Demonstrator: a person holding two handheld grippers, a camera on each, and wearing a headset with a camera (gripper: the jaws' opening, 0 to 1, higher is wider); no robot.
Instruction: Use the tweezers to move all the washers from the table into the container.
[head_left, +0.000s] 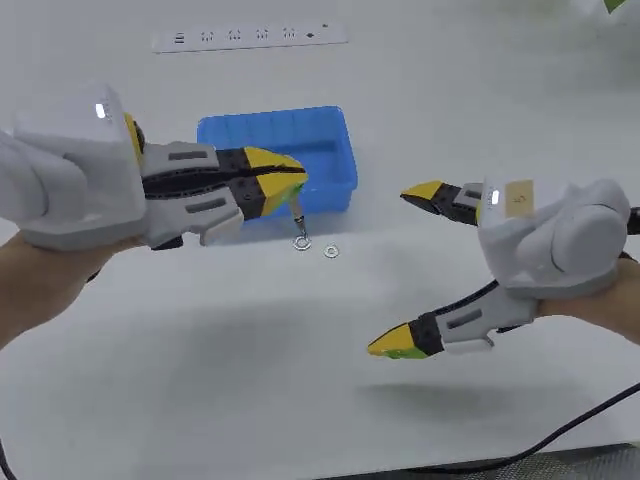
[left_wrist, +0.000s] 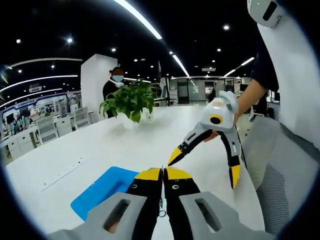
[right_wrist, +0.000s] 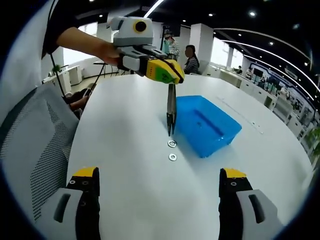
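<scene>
Yellow-tipped, the left hand-held gripper is clamped on the tweezers, which hang upright, their tips just over the near washer. The second washer lies just beyond it. Both rest on the counter beside the blue container. The right hand-held gripper is spread wide and empty, farther off.

Two washers lie on the table before the container.

A white table bears a blue container, a power strip and two washers. The washers lie just off the fingertips of the left gripper, beside the container.
</scene>
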